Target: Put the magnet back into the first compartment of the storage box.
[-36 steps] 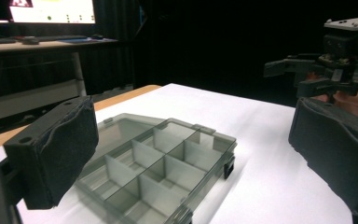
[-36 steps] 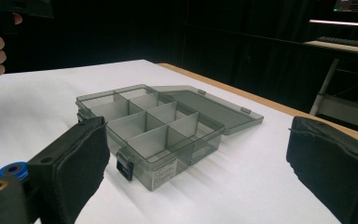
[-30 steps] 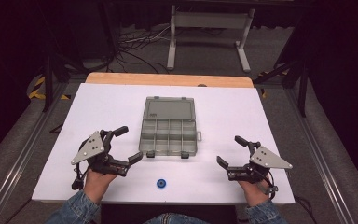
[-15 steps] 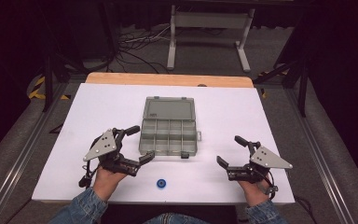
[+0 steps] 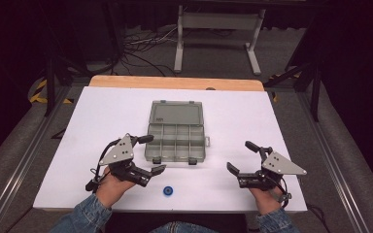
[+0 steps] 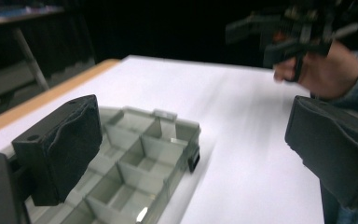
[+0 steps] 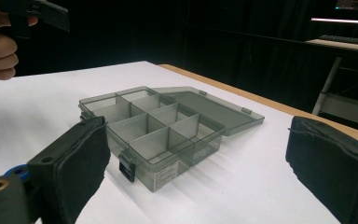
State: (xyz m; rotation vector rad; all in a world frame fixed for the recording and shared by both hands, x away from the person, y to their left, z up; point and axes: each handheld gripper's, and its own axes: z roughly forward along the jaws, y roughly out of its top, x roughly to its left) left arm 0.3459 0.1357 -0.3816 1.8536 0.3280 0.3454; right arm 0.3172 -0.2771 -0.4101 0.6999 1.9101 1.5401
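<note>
The clear compartment box (image 5: 176,132) lies open mid-table, lid flat behind it — its front left corner just beside the left gripper (image 5: 148,153); that gripper's jaws stand wide, holding nothing. The right gripper (image 5: 243,156) hovers well to the box's right, jaws likewise wide and empty; a small blue disc (image 5: 168,191) rests near the table's front edge.

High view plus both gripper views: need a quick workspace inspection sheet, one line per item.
Surface: white tabletop with a wooden strip along its far edge.
Job's things: translucent grey plastic compartment box at the centre, hinged lid laid flat open behind it, compartments look empty; small blue round part near the front edge, apart from the box.
Clutter: nothing seen.
Grippers: left gripper open beside the box's left front corner; right gripper open, well right of the box.
Cables: black cable trails from the left gripper; more cables on the floor behind.
Surroundings: dark room, grey metal stand beyond the table.
</note>
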